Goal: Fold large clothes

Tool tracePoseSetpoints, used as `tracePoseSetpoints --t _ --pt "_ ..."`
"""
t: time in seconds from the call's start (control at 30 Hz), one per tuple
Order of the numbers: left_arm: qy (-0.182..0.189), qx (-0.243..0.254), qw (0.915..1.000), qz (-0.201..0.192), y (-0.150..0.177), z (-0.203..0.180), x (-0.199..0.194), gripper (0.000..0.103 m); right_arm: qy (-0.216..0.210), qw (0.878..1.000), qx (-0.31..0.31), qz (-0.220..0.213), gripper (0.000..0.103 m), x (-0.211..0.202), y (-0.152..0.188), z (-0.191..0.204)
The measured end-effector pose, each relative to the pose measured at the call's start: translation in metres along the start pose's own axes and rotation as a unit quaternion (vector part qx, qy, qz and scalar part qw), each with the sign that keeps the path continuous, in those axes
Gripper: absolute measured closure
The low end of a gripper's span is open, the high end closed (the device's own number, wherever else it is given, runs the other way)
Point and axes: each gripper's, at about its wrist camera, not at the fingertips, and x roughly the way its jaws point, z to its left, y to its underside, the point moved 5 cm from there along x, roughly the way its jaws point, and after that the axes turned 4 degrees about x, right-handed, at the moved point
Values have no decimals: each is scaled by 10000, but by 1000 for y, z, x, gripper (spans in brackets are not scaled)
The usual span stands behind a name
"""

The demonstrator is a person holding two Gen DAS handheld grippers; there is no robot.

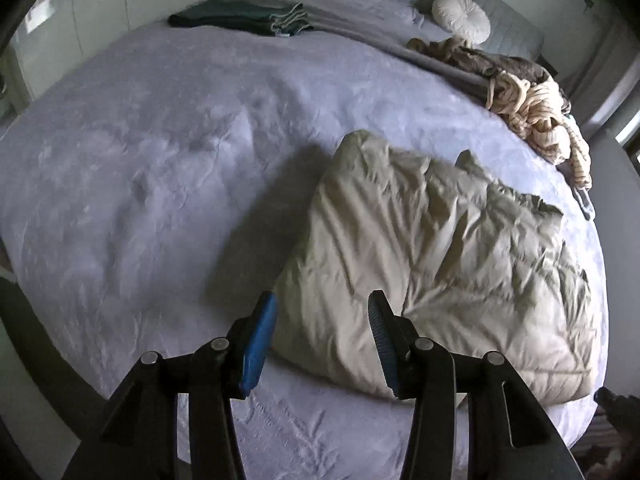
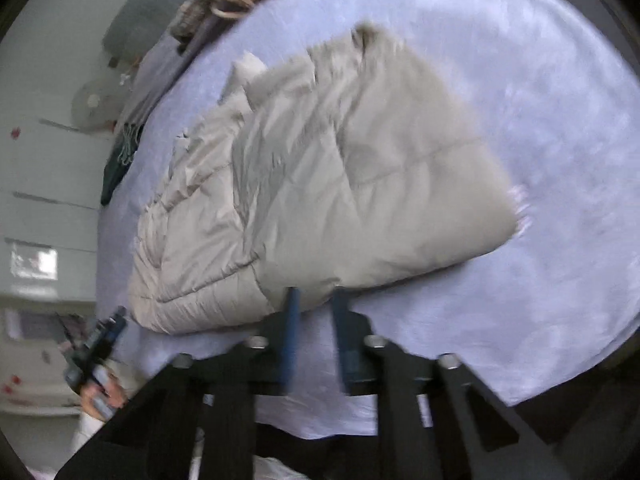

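Observation:
A beige quilted puffer garment [image 1: 440, 256] lies folded into a thick rectangle on the lavender bed cover [image 1: 140, 184]. My left gripper [image 1: 322, 304] is open and empty, hovering just above the garment's near left corner. In the right wrist view the same garment [image 2: 328, 184] fills the middle of the frame. My right gripper [image 2: 314, 296] is open with a narrow gap, empty, at the garment's near edge. The left gripper also shows in the right wrist view [image 2: 108, 332], held in a hand at the lower left.
A dark green folded pile [image 1: 240, 18] lies at the far side of the bed. A heap of striped cream and brown clothes [image 1: 532, 100] sits at the right edge. A round white cushion [image 1: 460, 16] rests by the headboard. White cupboards [image 2: 40, 168] stand beside the bed.

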Motion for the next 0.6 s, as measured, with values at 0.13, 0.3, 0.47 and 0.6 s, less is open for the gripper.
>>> tracePoseSetpoints --t 0.13,0.3,0.47,0.6 --pt "-28 91 9994 318 -8 -14 31 54 239 9988 -64 -417 90 -8 -18 5" --pt "-429 269 9930 1067 13 -15 84 54 836 9964 100 -40 90 35 -25 -22" --pt "-589 475 9911 1097 12 -18 68 54 822 9949 521 281 91 48 -20 -42" --pt "-549 461 9921 1031 17 -25 48 54 922 9945 375 314 90 32 -18 -37"
